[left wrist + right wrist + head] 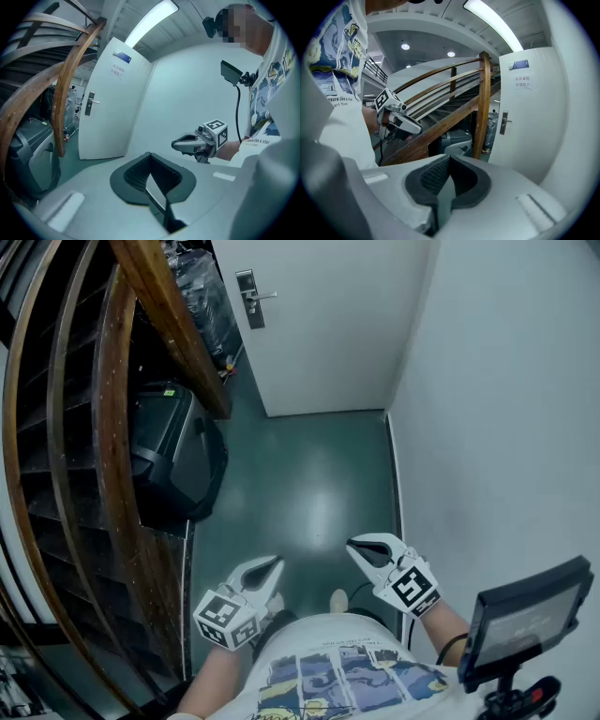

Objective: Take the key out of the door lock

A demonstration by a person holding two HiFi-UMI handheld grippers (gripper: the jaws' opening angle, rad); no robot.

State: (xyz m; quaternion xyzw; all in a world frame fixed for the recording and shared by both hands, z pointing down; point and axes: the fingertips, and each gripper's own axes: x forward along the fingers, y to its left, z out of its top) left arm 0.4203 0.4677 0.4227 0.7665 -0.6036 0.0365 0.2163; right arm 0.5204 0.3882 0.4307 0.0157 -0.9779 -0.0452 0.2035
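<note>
The white door (pixel 328 324) stands closed at the far end of the corridor. Its dark lock plate with a lever handle (pixel 249 298) is on the door's left side; the same handle (pixel 90 102) shows in the left gripper view and again, as the handle (pixel 504 122), in the right gripper view. No key is discernible at this distance. My left gripper (pixel 273 568) and right gripper (pixel 353 544) hover low in front of my body, far from the door, both shut with nothing between the jaws. Each one appears in the other's view: right gripper (pixel 180 144), left gripper (pixel 416 128).
A curved wooden stair rail (pixel 164 315) and steps fill the left side. A black bin-like case (pixel 173 451) sits under the stairs beside the green floor (pixel 309 484). A white wall (pixel 506 427) runs along the right. A small monitor (pixel 530 620) is mounted at lower right.
</note>
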